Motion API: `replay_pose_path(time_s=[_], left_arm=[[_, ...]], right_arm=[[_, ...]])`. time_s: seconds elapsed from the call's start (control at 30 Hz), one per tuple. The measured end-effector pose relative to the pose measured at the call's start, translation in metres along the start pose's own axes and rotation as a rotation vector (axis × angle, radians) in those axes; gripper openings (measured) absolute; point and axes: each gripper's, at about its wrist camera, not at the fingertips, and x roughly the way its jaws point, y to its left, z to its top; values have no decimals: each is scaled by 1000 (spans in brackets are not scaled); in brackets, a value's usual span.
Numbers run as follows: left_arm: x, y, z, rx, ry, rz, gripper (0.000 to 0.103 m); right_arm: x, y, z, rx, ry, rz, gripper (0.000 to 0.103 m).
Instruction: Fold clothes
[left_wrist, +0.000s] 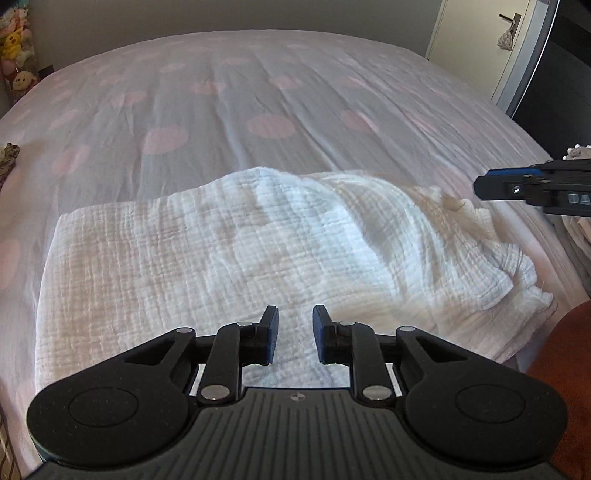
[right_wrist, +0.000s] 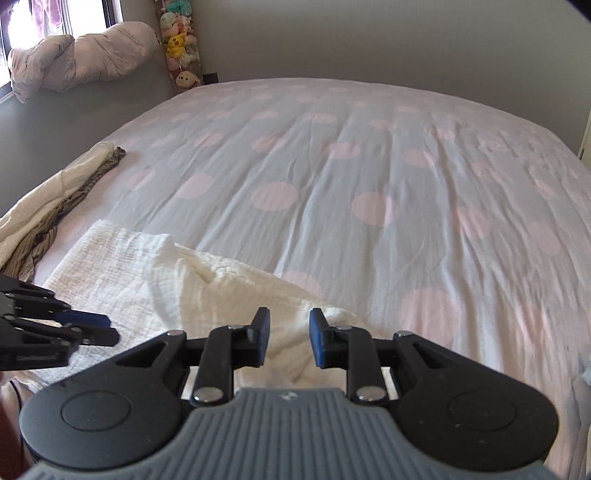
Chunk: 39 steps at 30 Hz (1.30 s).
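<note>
Fingers (left_wrist: 271, 332) of the left gripper (left_wrist: 295, 334) and right gripper (right_wrist: 286, 338) gape empty above the white muslin cloth (left_wrist: 229, 254), its near edge hidden behind them.

Daylight fills both views, soft and fairly bright. In the right wrist view a window (right_wrist: 22, 33) at the top left is blown out to white glare, and the light falls from that side. The bedspread (left_wrist: 258, 92) looks pale and washed, its creases marked by gentle shadows. The white cloth (left_wrist: 229, 258) shows bright patches and dim folds; its right end is smeared by blur. Fisheye distortion bows the bed's far edge into an arc and darkens the corners. The far room is soft, with the plush toys (right_wrist: 179, 40) slightly out of focus.
</note>
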Motion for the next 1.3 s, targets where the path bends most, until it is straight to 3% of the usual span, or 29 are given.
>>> replay_pose_path(time_s=[0.07,0.13,0.3,0.37,0.43,0.5,0.53,0.57,0.6,0.67,0.77,1.0,1.2,1.3], left_arm=[[2,-1,-6,3,15,26,30],[4,-1,-12,0,25,44,32],[0,4,-19,-16,15,63,32],[-1,6,-21,-29,11,53,39],[-3,9,-22,-42,8,44,39],[-5,12,-22,-62,-2,37,39],[-6,14,-22,-72,-8,34,39],[-7,16,-22,-82,-13,30,40],[-8,18,-23,-92,-18,27,40],[-10,21,-23,-112,-28,20,40],[-14,26,-23,-139,-46,11,40],[-17,27,-22,-151,-70,-5,40],[-16,36,-23,-197,-72,-14,40],[-16,36,-22,-193,-72,-12,40]], right_arm=[[-14,19,-6,-4,-17,3,49],[-21,39,-15,-18,-19,10,58],[5,78,-34,-110,56,-64,66],[18,85,-38,-135,85,-89,74],[28,92,-44,-179,105,-113,74],[41,99,-48,-244,143,-179,66],[45,99,-49,-253,153,-211,48],[47,98,-48,-248,159,-234,38],[46,96,-46,-237,157,-239,36],[42,92,-43,-224,149,-250,19],[27,92,-33,-222,117,-252,8],[10,80,17,-273,37,-333,7],[31,44,51,-246,80,-408,7],[31,37,55,-224,89,-399,8]])
